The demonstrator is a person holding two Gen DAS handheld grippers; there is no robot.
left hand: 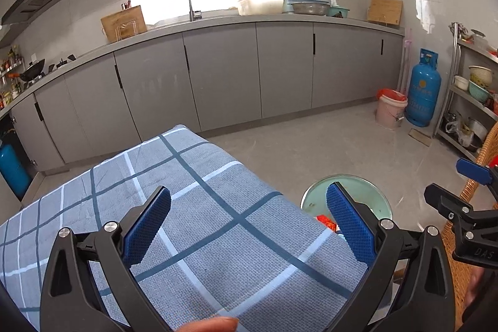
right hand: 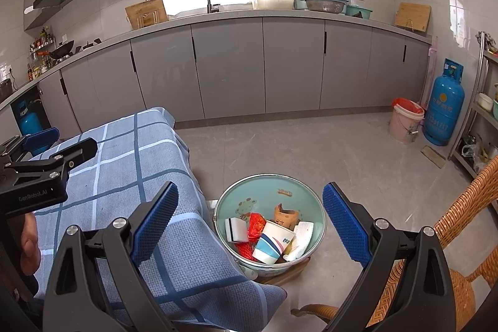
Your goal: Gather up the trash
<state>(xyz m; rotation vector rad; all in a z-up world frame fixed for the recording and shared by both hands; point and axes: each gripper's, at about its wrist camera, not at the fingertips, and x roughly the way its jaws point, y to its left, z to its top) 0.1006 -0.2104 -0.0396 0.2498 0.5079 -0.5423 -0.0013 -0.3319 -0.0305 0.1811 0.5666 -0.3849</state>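
Right wrist: both grippers [right hand: 250, 218] [left hand: 249, 217] gape empty; round enamel basin [right hand: 224, 204] holds crumpled paper cups [right hand: 274, 241]

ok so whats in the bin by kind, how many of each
In the green bin, as far as shows:
paper cups: 1
white tissues: 1
red wrappers: 1
brown cartons: 1
white boxes: 1
Total: 5

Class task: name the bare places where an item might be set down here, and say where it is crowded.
Free: the checked tablecloth, bare between both hand-held grippers, and the floor between cabinets and bin. Crowded: the bin, full of cups and wrappers, and the counter beside the sink.
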